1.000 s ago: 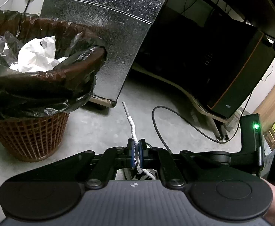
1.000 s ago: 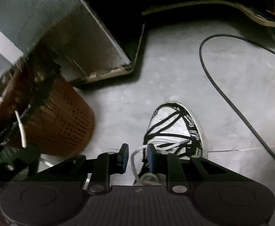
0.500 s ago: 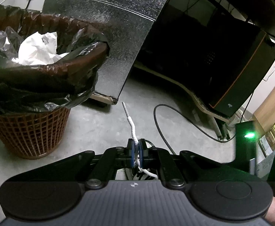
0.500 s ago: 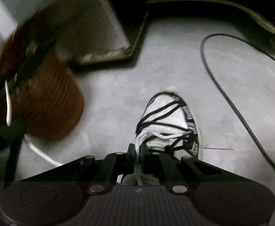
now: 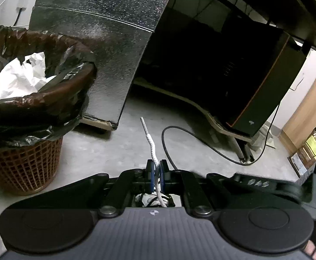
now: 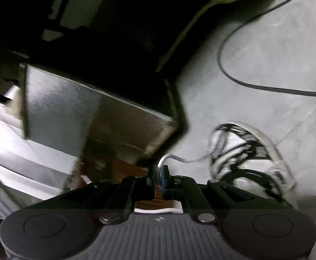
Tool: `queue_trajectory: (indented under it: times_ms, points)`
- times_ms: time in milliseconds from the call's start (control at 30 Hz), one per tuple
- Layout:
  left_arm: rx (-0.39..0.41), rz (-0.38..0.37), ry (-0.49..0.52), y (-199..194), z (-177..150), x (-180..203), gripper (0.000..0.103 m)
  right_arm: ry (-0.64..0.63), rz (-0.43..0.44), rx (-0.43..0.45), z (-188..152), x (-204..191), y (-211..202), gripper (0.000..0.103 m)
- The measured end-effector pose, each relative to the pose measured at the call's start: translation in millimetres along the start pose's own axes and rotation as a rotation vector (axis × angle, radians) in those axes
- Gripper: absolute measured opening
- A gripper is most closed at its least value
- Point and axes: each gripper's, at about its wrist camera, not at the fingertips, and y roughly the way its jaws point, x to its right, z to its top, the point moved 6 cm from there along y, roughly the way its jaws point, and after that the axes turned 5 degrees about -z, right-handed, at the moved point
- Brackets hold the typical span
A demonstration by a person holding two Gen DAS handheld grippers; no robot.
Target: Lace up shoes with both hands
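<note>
In the left wrist view my left gripper (image 5: 157, 169) is shut on the white shoelace (image 5: 149, 143), whose stiff tip sticks up past the blue pads. A bit of the shoe (image 5: 153, 199) shows beneath the jaws. In the blurred right wrist view my right gripper (image 6: 159, 173) is shut on another stretch of white lace (image 6: 179, 159). That lace runs taut to the right to the white shoe (image 6: 251, 158) with black trim, which stands on the grey floor to the right of the gripper.
A brown mesh waste basket (image 5: 25, 166) with a black liner and white paper stands at the left. A dark desk panel (image 5: 106, 49), a black box (image 5: 255, 82) and a black cable (image 5: 201, 143) on the concrete floor lie ahead.
My right gripper closed on the lace, then swung left and rolled, pulling the lace sideways away from the shoe. My left gripper kept its hold and stayed nearly still.
</note>
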Motion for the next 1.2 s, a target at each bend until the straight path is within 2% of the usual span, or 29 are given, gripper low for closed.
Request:
queue_trajectory:
  times_ms: [67,267,467,567,667,733,833,933,967,1067,1133,1200]
  points:
    - [0.0,-0.003,0.002,0.3,0.7,1.2,0.006,-0.003,0.025,0.008,4.8,-8.4,-2.0,0.006]
    - [0.002,-0.012,0.014,-1.0,1.5,5.2,0.006,-0.021,0.022,0.041,11.9,-14.5,-8.4,0.006]
    - [0.003,-0.033,0.023,-1.6,2.7,9.3,0.006,-0.019,0.085,0.048,15.6,-28.2,-6.6,0.006]
    - [0.008,-0.021,0.013,-3.2,3.8,5.1,0.006,-0.132,-0.023,0.027,14.5,-29.0,-3.3,0.006]
    - [0.017,0.0,-0.029,-6.8,3.9,-8.1,0.006,-0.325,-0.206,0.028,11.0,-27.6,1.1,0.013]
    - [0.014,0.019,-0.06,-8.1,2.0,-18.3,0.006,-0.405,-0.264,-0.032,5.4,-29.0,13.4,0.022]
    - [-0.001,0.055,-0.088,-10.7,-5.3,-32.0,0.006,-0.537,-0.285,-0.164,-3.2,-42.0,41.0,0.029]
    - [-0.01,0.081,-0.125,-11.9,-12.4,-44.8,0.006,-0.71,-0.31,-0.336,-13.5,-61.9,76.4,0.031]
    - [-0.012,0.086,-0.138,-12.3,-14.7,-49.1,0.006,-0.787,-0.324,-0.434,-17.8,-66.2,91.3,0.031]
    - [-0.023,0.097,-0.156,-11.4,-19.8,-56.8,0.006,-1.024,-0.375,-0.648,-31.5,-71.3,120.1,0.031]
    - [-0.033,0.107,-0.182,-10.0,-24.8,-63.5,0.006,-1.133,-0.406,-0.739,-37.2,-71.6,131.8,0.031]
    - [-0.045,0.117,-0.223,-7.7,-31.3,-71.9,0.006,-1.19,-0.427,-0.798,-42.8,-72.9,142.2,0.031]
